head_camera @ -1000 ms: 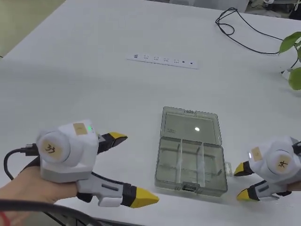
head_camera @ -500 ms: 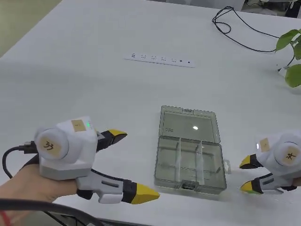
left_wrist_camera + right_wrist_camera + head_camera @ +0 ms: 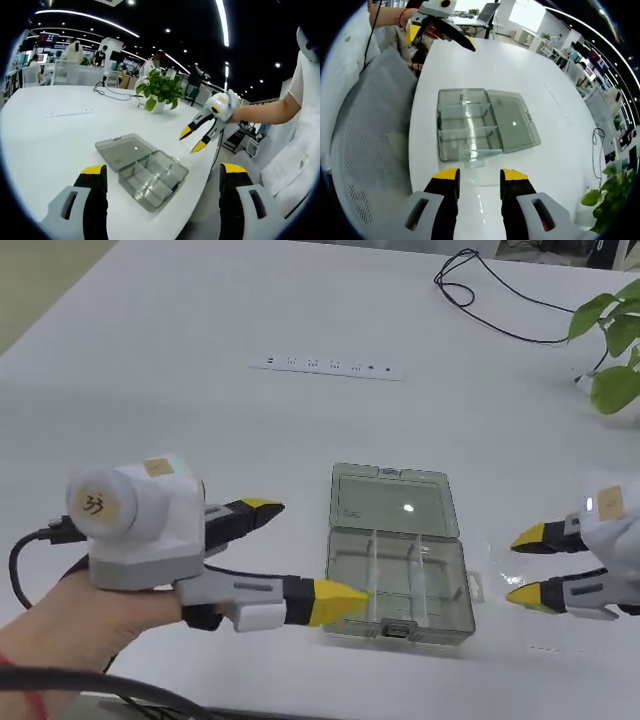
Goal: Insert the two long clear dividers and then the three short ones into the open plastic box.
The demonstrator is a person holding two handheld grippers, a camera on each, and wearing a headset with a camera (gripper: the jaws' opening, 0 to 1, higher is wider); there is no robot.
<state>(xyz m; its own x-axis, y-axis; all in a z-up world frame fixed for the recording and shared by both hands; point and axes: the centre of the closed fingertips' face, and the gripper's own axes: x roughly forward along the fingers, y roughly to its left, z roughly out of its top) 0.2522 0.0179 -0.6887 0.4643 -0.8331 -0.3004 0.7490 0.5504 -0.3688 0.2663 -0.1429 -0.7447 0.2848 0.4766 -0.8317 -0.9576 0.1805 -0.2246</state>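
The open plastic box (image 3: 400,558) lies flat on the white table (image 3: 200,420), between the two grippers; its lid (image 3: 393,500) is folded back on the far side and its base (image 3: 345,580) is nearer the person, latch edge foremost, so that box and lid together run lengthwise away from the person. The material is smoky translucent plastic, rectangular with rounded corners; a light reflects as a bright spot on the lid. Two clear dividers (image 3: 372,565) stand upright in the base, long axis running from hinge side to latch side, parallel and apart. The left gripper (image 3: 300,552) is held left of the box, its yellow-tipped jaws spread wide with nothing between them, the lower tip just at the base's near left corner. The right gripper (image 3: 527,565) is held right of the box, jaws apart by a narrower gap, also holding nothing. The right gripper view adds a loose clear divider (image 3: 482,152) lying on the table just beside the base's wall, contact not determinable, and a grey mesh chair (image 3: 370,135); the head view adds a white power strip (image 3: 325,367), a black cable (image 3: 480,295) and a leafy plant (image 3: 605,350) beyond.
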